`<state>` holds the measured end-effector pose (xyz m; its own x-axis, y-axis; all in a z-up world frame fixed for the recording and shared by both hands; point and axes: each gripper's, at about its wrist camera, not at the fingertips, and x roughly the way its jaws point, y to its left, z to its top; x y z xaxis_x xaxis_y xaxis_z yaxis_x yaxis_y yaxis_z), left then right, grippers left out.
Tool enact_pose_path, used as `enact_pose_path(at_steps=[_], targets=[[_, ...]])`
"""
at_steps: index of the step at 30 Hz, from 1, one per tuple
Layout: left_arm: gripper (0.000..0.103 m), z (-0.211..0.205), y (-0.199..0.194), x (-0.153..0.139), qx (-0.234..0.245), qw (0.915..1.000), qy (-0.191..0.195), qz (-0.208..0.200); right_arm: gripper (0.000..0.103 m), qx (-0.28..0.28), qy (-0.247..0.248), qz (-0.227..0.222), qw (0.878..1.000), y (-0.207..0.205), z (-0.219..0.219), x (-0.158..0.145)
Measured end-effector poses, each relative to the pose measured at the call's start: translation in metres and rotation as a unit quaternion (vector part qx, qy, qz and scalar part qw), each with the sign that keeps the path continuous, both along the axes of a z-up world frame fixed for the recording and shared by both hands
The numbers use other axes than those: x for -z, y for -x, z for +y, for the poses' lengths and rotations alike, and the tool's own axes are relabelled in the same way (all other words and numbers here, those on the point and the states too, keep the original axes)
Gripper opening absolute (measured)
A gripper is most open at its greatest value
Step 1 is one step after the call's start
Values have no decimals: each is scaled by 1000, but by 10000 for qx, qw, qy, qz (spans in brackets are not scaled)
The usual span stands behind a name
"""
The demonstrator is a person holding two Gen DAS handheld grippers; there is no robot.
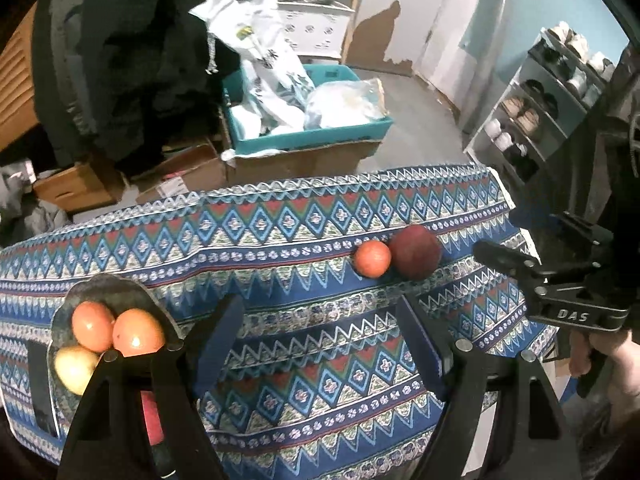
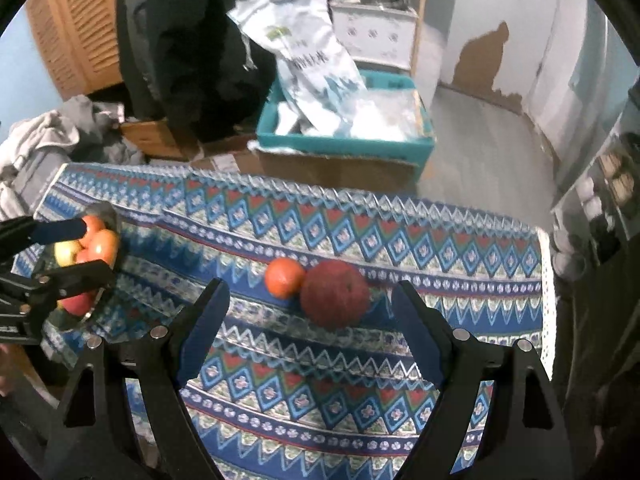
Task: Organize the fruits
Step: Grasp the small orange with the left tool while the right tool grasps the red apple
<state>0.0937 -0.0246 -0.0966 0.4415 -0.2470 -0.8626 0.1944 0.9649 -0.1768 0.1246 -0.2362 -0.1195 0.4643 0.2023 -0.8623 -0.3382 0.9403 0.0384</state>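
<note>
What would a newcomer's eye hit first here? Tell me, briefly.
The bright patterned cloth covering the table stands out first. On it, a dark red fruit touches a smaller orange, just ahead of the open right claw. Off to the left, a dish holds more fruit.

Partly hidden behind the left gripper's black finger arm: pale yellow round fruit (image 1: 74,368) in the grey metal scalloped dish (image 1: 106,286), lower side covered. Below it, only a sliver of a pinkish-red fruit (image 1: 152,420) between the black frame pieces, kind impossible to tell. Same dish (image 2: 110,216) from the right wrist view crossed by the left gripper's blue-padded finger (image 2: 58,230), fruit count unclear there. Print on the white plastic sack (image 2: 308,60) blurred, unreadable. Shoe rack of grey shelves (image 1: 536,108) smeared, cut off at the lens edge.
</note>
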Motion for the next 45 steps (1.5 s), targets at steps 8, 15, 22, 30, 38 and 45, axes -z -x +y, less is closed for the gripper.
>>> enact_pose_path(at_steps=[8, 15, 22, 30, 38, 45], targets=[[80, -15, -23, 33, 158, 9996, -138, 178, 83, 193, -3, 418, 9989, -22, -16, 37], [80, -23, -37, 71, 265, 9980, -417, 387, 83, -60, 134, 760, 9970, -35, -6, 77], [80, -29, -50, 87, 398, 9973, -477, 379, 83, -138, 248, 938, 9952, -47, -5, 109], [80, -42, -60, 102, 562, 9960, -501, 484, 83, -208, 150, 1052, 9941, -55, -4, 127], [80, -52, -65, 110, 684, 9956, -345, 547, 73, -277, -171, 896, 9954, -54, -7, 131], [80, -67, -76, 113, 753, 9952, 14, 624, 73, 388, -364, 835, 9951, -47, -51, 118]])
